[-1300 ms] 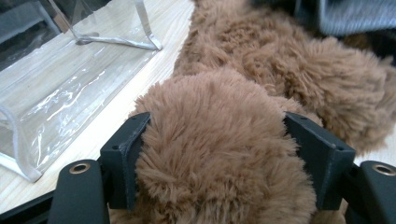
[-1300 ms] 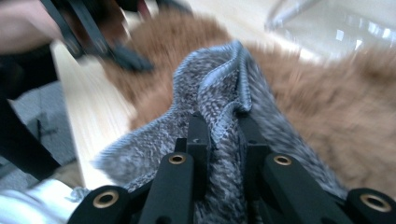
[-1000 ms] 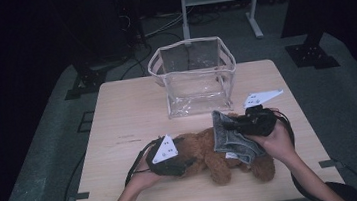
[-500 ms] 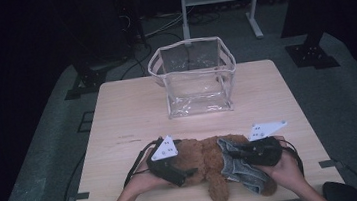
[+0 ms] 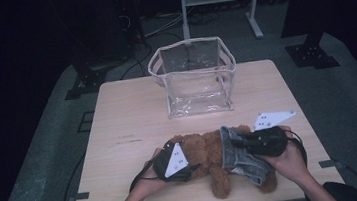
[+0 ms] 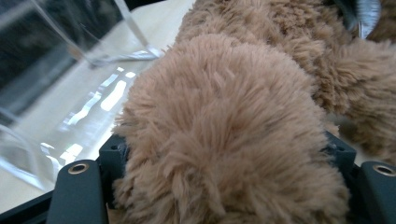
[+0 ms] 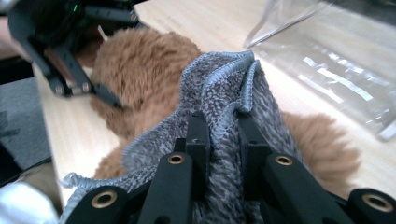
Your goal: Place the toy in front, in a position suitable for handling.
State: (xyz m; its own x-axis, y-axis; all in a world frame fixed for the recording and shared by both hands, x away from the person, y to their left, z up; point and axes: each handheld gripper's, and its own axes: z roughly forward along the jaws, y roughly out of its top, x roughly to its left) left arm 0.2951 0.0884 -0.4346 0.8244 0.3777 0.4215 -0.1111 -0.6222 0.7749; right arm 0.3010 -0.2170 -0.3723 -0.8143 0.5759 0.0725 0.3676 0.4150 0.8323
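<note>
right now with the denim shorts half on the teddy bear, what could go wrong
1. The right hand-held gripper pinches just a fold of the denim shorts at the waistband; a hard pull could slip it free.
2. The left hand-held gripper has its jaws around plush fur of the teddy bear, and they have just been closing; fur compresses, so the bear may slide out as the shorts are tugged.
3. The bear lies near the table front edge and could be dragged off.

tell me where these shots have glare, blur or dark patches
High view: dim, bluish, surroundings nearly black. Left gripper view: teddy bear fur very close and soft, bright glare streaks on the clear bag. Right gripper view: denim shorts sharp, background hazy.
</note>
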